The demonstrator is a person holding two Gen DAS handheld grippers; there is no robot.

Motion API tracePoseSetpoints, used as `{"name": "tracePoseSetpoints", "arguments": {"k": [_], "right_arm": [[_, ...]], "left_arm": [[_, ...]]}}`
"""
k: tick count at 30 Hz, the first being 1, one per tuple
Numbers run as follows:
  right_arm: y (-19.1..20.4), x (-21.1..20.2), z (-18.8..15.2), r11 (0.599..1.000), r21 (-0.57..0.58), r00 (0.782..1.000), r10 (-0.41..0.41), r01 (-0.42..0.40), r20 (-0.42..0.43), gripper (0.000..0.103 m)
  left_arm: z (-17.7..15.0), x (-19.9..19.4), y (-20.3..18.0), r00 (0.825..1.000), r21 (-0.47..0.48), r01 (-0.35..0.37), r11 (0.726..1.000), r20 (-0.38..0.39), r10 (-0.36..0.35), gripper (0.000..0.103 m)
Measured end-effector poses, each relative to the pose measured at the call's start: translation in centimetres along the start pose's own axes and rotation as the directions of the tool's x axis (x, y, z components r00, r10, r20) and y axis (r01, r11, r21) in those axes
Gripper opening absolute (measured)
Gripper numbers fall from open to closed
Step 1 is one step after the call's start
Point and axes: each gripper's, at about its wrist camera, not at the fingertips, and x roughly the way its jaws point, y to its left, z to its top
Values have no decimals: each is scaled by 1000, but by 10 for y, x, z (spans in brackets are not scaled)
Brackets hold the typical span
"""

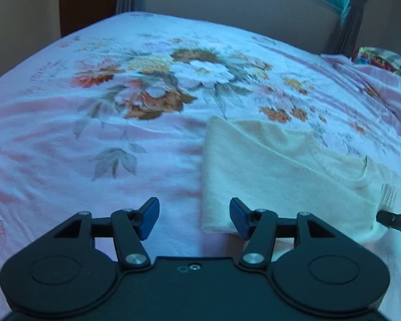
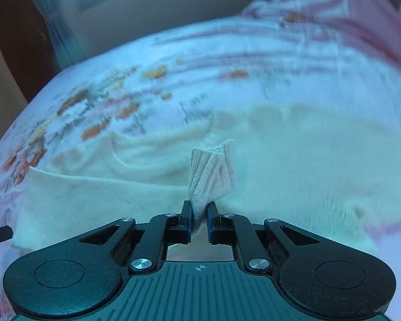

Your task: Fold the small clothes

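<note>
**Ribbed cuff gripped; sleeve fold in hand**

Ribbed cream knit stands pinched in the right gripper [image 2: 199, 215] at lower centre of the right wrist view: the jaws are nearly closed on the sleeve cuff [image 2: 212, 172], which rises upright above the pads. No earlier frame is supplied, so jaw motion is not stated.

The left gripper [image 1: 194, 218] is about half open and holds nothing. One blue pad [image 1: 239, 218] overlaps the near corner of the cream knitted sweater [image 1: 267, 165]; contact cannot be confirmed.

The sweater lies flat on the pink floral bedsheet [image 1: 120, 85], lower right of the left wrist view.

Judged step: folding a sleeve inward. The next move calls for carrying the cuff across the body while the left gripper secures the corner.
</note>
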Motion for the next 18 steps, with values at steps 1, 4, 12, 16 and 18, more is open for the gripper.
{"name": "tracePoseSetpoints", "arguments": {"k": [1, 4, 12, 16, 18], "right_arm": [[-5, 0, 1, 999, 27, 1000, 20, -20, -1, 29], [-13, 3, 6, 995, 80, 998, 60, -60, -5, 37], [-37, 0, 13, 983, 177, 998, 54, -49, -22, 15], [-48, -17, 9, 981, 187, 999, 47, -46, 3, 8], [-54, -22, 3, 980, 195, 999, 41, -38, -11, 8]], "left_arm": [[-1, 3, -2, 1000, 4, -1, 1000, -8, 1, 58], [-2, 15, -5, 999, 8, -20, 1000, -37, 20, 59], [-9, 24, -10, 998, 29, -50, 998, -37, 51, 51], [-10, 23, -11, 998, 29, -50, 998, -35, 51, 52], [-11, 23, -11, 998, 31, -50, 998, -34, 51, 52]]}}
